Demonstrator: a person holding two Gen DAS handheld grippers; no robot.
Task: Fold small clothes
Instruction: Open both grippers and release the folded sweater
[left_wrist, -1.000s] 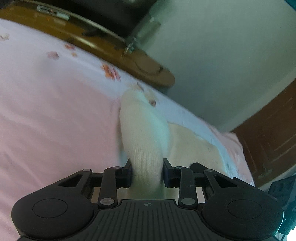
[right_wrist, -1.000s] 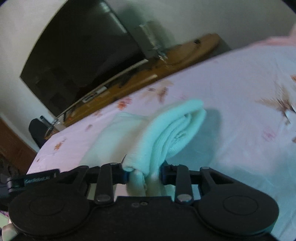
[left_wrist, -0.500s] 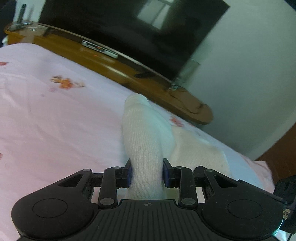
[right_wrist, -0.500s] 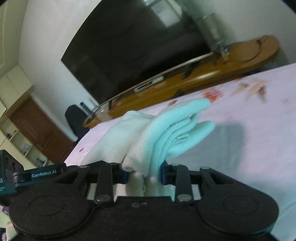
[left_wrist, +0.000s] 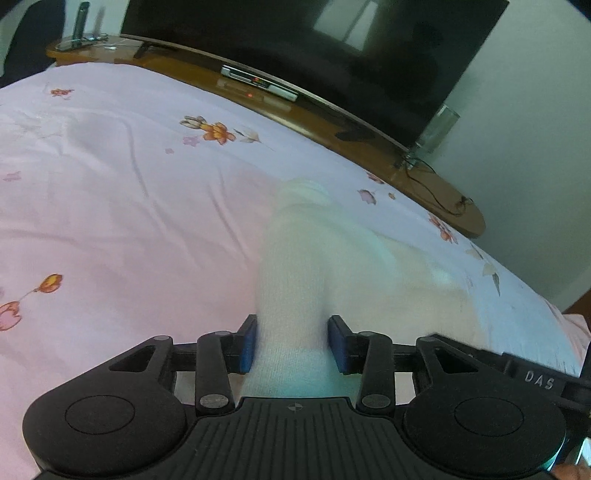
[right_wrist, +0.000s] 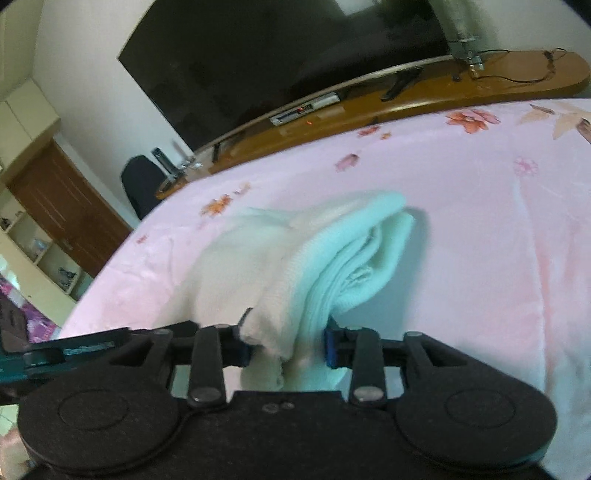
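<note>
1. The left gripper (left_wrist: 291, 341) has a bunched fold of a white knit garment (left_wrist: 295, 288) between its blue pads (left_wrist: 246, 345). Its jaws have just been opening, and whether the pads press the cloth or only flank it cannot be told.
2. From that gripper the garment runs away as a soft ridge, and its far part lies spread to the right on the bed (left_wrist: 110, 206).
3. The right gripper (right_wrist: 286, 341) has another gathered part of the white knit garment (right_wrist: 332, 258) between its pads. Its jaws have also just been opening, with cloth between them; a firm grip cannot be confirmed here either.
4. In the right wrist view the folded layers rise from the jaws and end in a rounded lip above the bed (right_wrist: 480, 229).
5. The bed carries a pink sheet with a flower print.
6. Beyond the bed stands a wooden surface (left_wrist: 436, 184) with a dark television (right_wrist: 280, 62) on it.
</note>
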